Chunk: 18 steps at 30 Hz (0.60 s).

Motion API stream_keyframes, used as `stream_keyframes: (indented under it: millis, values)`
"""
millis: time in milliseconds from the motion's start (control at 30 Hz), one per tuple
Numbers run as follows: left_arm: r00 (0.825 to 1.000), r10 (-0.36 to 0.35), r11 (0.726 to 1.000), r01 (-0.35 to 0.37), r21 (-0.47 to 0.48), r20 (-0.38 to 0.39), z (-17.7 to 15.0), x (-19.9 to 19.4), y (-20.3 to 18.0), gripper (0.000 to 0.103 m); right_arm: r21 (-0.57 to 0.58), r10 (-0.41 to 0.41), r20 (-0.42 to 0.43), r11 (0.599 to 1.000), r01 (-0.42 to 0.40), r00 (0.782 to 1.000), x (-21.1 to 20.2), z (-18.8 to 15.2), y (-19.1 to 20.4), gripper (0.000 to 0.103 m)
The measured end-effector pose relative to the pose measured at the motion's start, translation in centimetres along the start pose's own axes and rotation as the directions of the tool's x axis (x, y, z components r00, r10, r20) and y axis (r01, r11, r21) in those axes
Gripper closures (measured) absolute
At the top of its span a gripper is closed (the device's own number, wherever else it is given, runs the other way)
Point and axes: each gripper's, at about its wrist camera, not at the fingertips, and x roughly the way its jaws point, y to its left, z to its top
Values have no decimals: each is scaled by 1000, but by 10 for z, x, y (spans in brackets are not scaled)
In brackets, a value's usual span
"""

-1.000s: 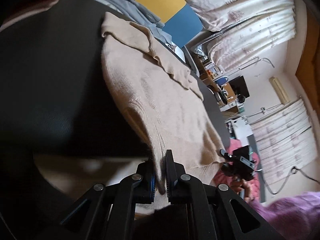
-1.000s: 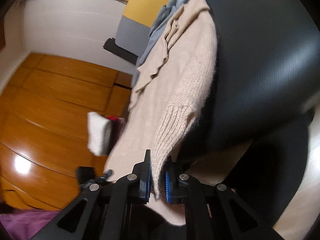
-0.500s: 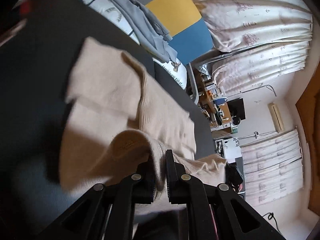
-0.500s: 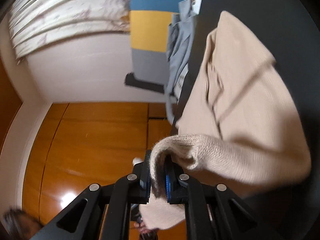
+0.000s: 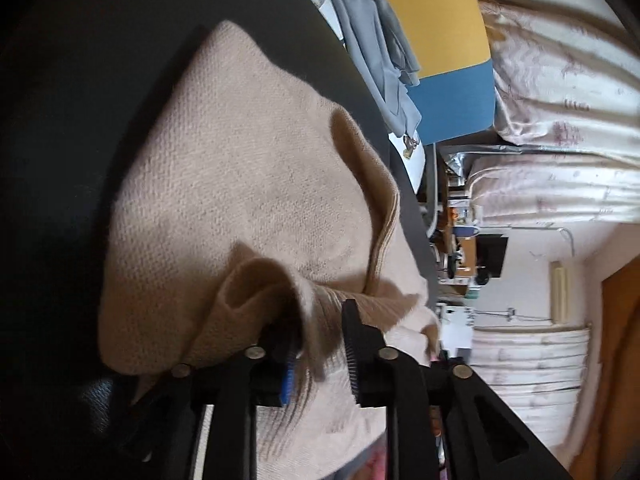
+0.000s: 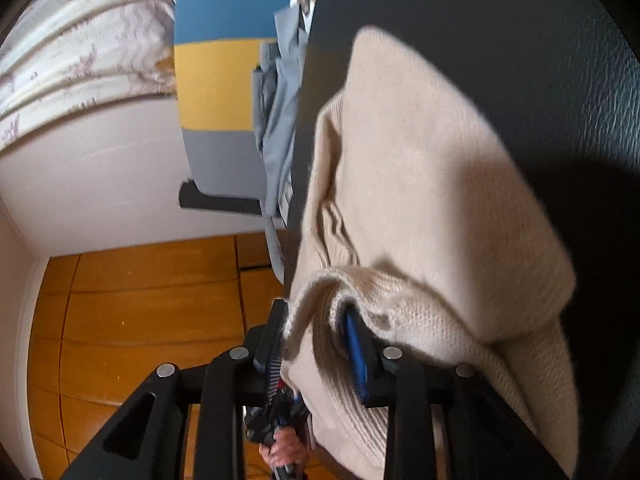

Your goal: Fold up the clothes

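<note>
**Both tools parted over the folded beige sweater**

My left tool [image 5: 320, 344] has its jaws spread apart, with the ribbed edge of the beige knit sweater [image 5: 240, 184] lying loosely between them rather than pinched. My right tool [image 6: 316, 344] is likewise released: its blue-padded fingers [image 6: 356, 352] stand apart, and a ribbed fold of the sweater [image 6: 420, 200] drapes over and between them (I cannot tell whether the cloth touches both pads).

The sweater lies doubled over on the black bench [image 5: 80, 100], its near hem brought up onto the body, so a thick rolled fold sits just ahead of each tool. The bench surface [image 6: 500, 20] shows dark around the garment on the far and outer sides.

Beyond the bench edge I see a grey garment [image 5: 372, 40] hanging against a panel of yellow and blue [image 5: 448, 64]. Pale patterned curtains [image 5: 560, 92] fill the background. From the right wrist view, orange wooden flooring [image 6: 140, 312] is visible, and a hand [image 6: 286, 450] grips the other tool's handle below.
</note>
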Motion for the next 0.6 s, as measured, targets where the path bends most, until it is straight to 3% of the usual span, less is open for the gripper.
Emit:
stream_keyframes:
  millis: [33, 167, 233, 300, 367, 467, 600]
  values:
    - [1000, -11, 1000, 11, -21, -6, 1, 0, -1, 79, 26, 8, -24, 1000, -7, 1000, 2, 2, -1, 74]
    - [997, -76, 995, 76, -65, 0, 12, 1, -17, 55, 108, 68, -106, 993, -56, 992, 16, 14, 4, 72]
    - [995, -88, 992, 93, -89, 52, 23, 2, -21, 53, 99, 107, -67, 990, -100, 992, 12, 25, 10, 71]
    - [991, -83, 988, 96, -120, 106, 34, 0, -19, 41, 95, 129, 7, 987, -129, 992, 6, 37, 9, 68]
    - [984, -71, 981, 98, -166, 162, 44, -1, -14, 37, 100, 134, 65, 985, -140, 989, 2, 51, 4, 67]
    - [974, -122, 960, 165, -228, 193, 49, 0, -6, 35, 142, 150, 110, 976, -165, 983, -2, 61, -8, 67]
    - [979, 3, 998, 10, -65, 205, 40, -9, -25, 35, 64, 124, 104, 989, -131, 987, -16, 55, 6, 66]
